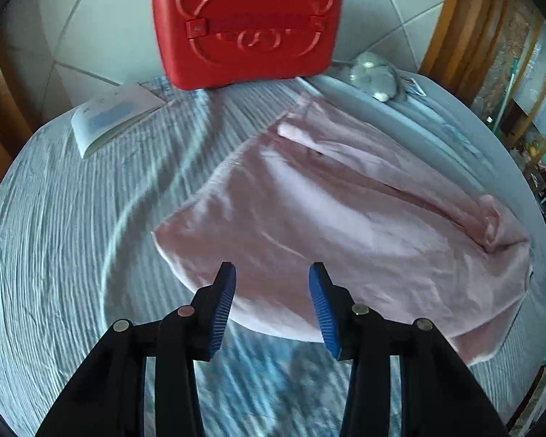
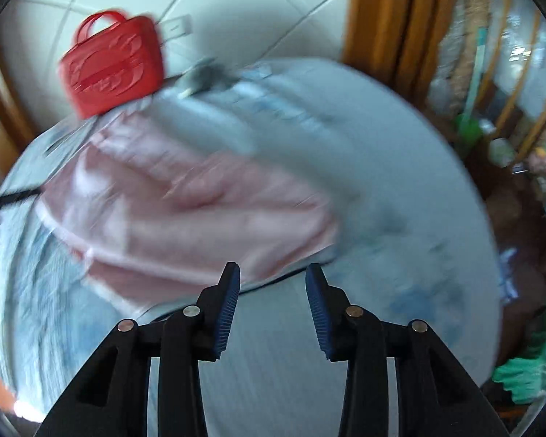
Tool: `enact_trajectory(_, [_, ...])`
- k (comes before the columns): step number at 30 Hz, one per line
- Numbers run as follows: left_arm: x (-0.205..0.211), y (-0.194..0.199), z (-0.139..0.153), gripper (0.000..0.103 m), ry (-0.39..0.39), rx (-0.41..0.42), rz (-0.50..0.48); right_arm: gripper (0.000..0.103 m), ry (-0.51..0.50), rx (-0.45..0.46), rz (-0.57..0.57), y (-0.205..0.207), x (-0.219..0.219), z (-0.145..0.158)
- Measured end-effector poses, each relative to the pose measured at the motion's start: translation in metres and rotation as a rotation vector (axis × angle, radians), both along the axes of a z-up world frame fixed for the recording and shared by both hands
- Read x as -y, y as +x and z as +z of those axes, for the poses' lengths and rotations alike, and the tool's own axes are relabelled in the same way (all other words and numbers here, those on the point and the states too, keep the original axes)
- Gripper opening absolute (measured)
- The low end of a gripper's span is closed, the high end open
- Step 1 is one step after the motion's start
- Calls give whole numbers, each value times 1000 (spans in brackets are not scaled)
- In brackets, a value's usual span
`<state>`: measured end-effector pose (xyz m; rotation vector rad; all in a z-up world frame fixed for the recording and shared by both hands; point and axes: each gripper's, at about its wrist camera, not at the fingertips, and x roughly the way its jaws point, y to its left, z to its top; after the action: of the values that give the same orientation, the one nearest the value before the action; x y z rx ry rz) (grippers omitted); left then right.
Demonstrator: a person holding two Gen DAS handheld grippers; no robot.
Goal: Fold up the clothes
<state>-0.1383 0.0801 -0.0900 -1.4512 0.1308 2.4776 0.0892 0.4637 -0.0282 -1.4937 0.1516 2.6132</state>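
Note:
A pale pink garment (image 1: 338,225) lies spread on a light blue striped sheet (image 1: 62,225), with a fold ridge running along its right side. My left gripper (image 1: 272,273) is open and empty, just above the garment's near hem. The right wrist view is motion-blurred; the pink garment (image 2: 185,211) lies ahead and to the left there. My right gripper (image 2: 272,271) is open and empty, hovering over the sheet (image 2: 400,218) by the garment's near right edge.
A red plastic case with a bear relief (image 1: 247,22) stands at the far edge against a white tiled wall; it also shows in the right wrist view (image 2: 113,62). A white booklet (image 1: 109,116) and a grey plush toy (image 1: 375,73) lie beside it. Wooden frame and clutter at right (image 2: 509,145).

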Motion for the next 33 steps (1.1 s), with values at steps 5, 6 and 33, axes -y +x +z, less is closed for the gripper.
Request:
enact_trajectory(5, [39,-25,-8,43,-18,3,17,37,-89,52,123,6,82,-45])
enact_trajectory(6, [42,-29,-11,43,-23,5,6,37,-90,59,145,3,101,-55])
enact_trajectory(33, [66,28,86,6,-9,-122,-90,0,148,-350,-9,12,97,86])
